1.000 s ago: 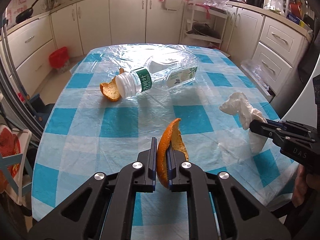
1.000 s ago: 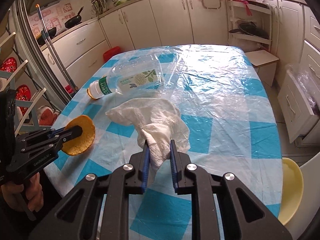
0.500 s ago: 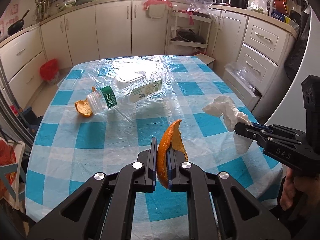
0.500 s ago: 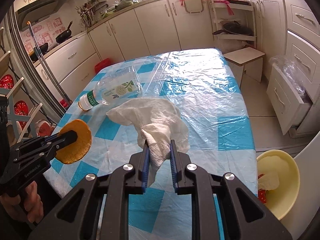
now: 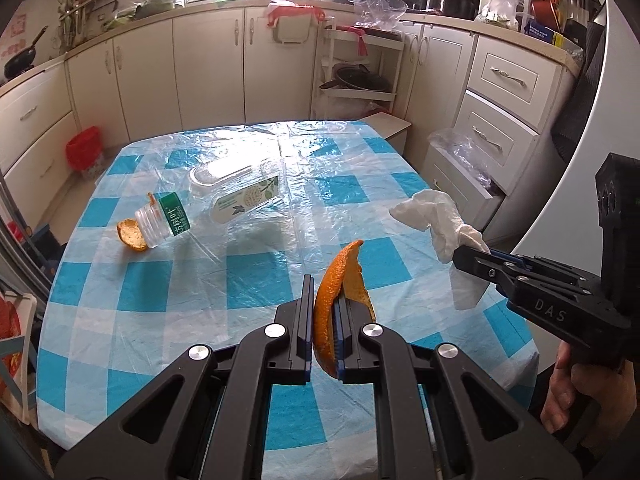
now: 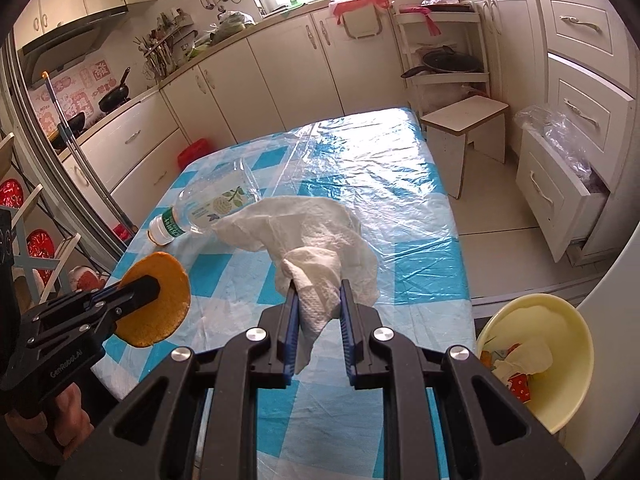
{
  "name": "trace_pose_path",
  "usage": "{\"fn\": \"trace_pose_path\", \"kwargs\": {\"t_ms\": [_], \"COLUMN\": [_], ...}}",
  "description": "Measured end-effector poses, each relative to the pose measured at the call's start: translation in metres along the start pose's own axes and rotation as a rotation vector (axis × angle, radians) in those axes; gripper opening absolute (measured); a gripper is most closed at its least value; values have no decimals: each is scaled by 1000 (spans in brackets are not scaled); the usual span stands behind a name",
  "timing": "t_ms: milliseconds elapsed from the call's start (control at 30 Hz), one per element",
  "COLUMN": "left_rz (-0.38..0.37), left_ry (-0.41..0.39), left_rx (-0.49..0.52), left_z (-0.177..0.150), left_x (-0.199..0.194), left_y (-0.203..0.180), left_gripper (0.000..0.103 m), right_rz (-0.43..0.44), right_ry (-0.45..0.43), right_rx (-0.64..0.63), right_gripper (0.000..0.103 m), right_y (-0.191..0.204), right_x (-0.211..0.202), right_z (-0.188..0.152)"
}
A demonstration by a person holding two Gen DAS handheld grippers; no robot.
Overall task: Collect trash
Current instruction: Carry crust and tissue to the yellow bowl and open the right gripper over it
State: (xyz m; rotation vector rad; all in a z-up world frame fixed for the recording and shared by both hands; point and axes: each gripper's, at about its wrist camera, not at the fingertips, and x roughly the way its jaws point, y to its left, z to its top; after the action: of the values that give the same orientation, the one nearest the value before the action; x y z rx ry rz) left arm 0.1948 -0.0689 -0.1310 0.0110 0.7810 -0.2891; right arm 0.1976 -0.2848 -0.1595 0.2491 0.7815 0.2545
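Over the near edge of the tabletop (image 5: 256, 304), covered in a blue-and-white checked cloth under clear plastic, both grippers hang in the air with trash in them. Left gripper (image 5: 323, 312) has its jaws nearly closed on a curved piece of orange peel (image 5: 340, 276), peel standing up between the blue pads, tip pointing up and away. From the right wrist view the same left gripper (image 6: 150, 286) comes in at lower left, a hand (image 6: 48, 436) on its grip, the orange peel (image 6: 160, 312) showing its round outer face. Right gripper (image 6: 318, 316) has its jaws narrow, pinching a crumpled white paper towel (image 6: 316, 240); the towel fans out above and ahead of the pads, a tail drooping down between them. In the left wrist view the right gripper (image 5: 466, 256) reaches in from the right with the paper towel (image 5: 436, 216) bunched at its tip, a hand (image 5: 576, 388) below. Farther back on the tabletop an empty clear plastic bottle (image 5: 224, 196) lies on its side, green label at the neck, mouth toward the left edge. A second orange peel piece (image 5: 130, 234) sits touching the bottle's mouth end. Off the tabletop's near right corner, low down, a pale yellow bin (image 6: 560, 360) holds tissue and scraps. White cabinets (image 5: 208, 64) line the back wall.
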Motion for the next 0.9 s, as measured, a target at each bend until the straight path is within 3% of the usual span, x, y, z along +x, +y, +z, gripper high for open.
{"fn": "trace_pose_path", "kwargs": {"t_ms": [367,633,900], "left_rz": [-71,-138,-192], "left_ry": [-11,4,22], "left_rx": [33,75,107], "left_z": [17,24,26], "left_x": [13,33,53], "left_y": [-45,-91,-131], "left_gripper": [8,8,8], "right_rz": [-58,-142,-222], "right_ry": [-42,-47,-22], "right_rx": [129,386,510], "right_gripper": [19,20,20], "right_y": [-37,-104,-140], "right_x": [-15,-26,-31], "right_z": [-1,-15,-31]}}
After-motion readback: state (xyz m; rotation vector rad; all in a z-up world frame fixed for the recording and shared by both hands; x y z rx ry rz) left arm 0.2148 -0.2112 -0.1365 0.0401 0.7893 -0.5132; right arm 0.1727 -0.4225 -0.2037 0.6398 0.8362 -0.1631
